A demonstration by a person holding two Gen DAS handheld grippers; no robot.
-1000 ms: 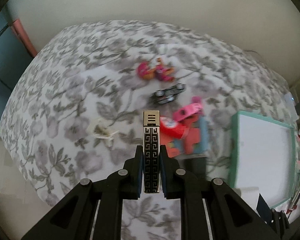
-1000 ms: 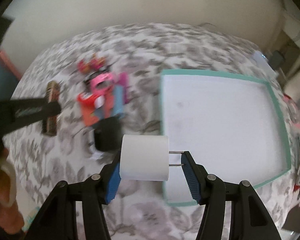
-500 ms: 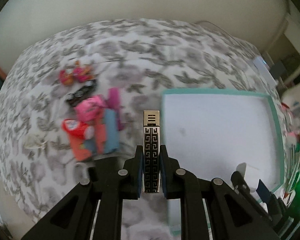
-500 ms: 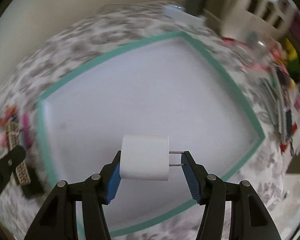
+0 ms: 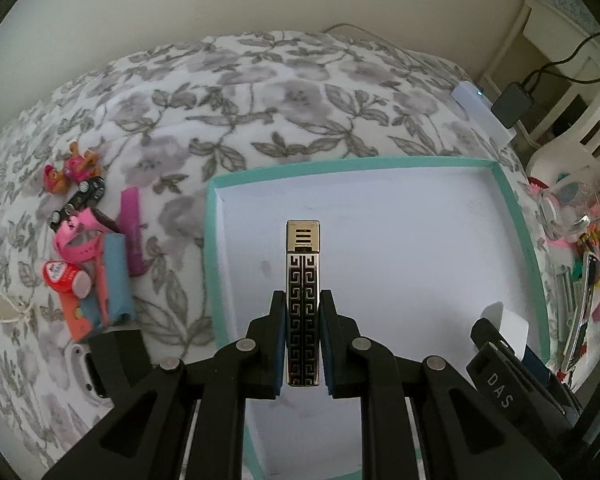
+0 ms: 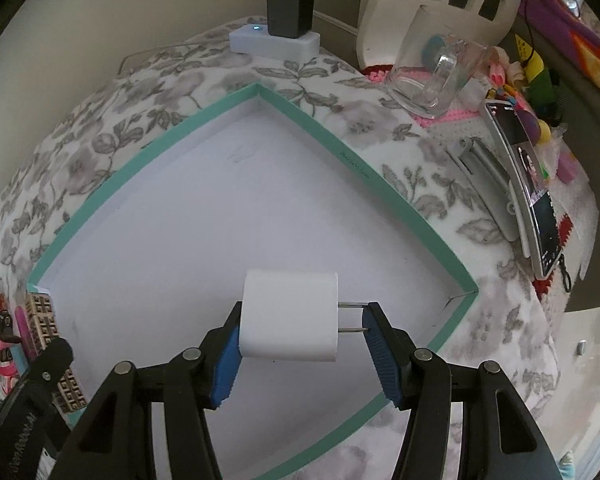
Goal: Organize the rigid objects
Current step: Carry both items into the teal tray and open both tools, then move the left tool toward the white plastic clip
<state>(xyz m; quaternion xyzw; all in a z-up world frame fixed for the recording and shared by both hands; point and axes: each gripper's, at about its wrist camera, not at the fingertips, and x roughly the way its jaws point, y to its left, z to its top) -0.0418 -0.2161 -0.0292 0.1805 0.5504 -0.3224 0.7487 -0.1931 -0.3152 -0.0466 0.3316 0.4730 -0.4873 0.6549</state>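
- The left claw is clenched on a slim gold-and-black lighter with a Greek-key pattern, held upright between the blue pads above the white floor of the shallow teal-rimmed white box.
- The right claw grasps a white plastic wall charger cube; one pad presses its flat end, the other meets the tips of its two metal prongs, over the same box.
- The box lies on a bed with a grey floral cover.
- At nine o'clock of the box in the left view sits a cluster of small pink, red and blue toys.
- At twelve o'clock in the right view, a black adapter is plugged into a white power block.
- At two o'clock stands a clear glass mug.
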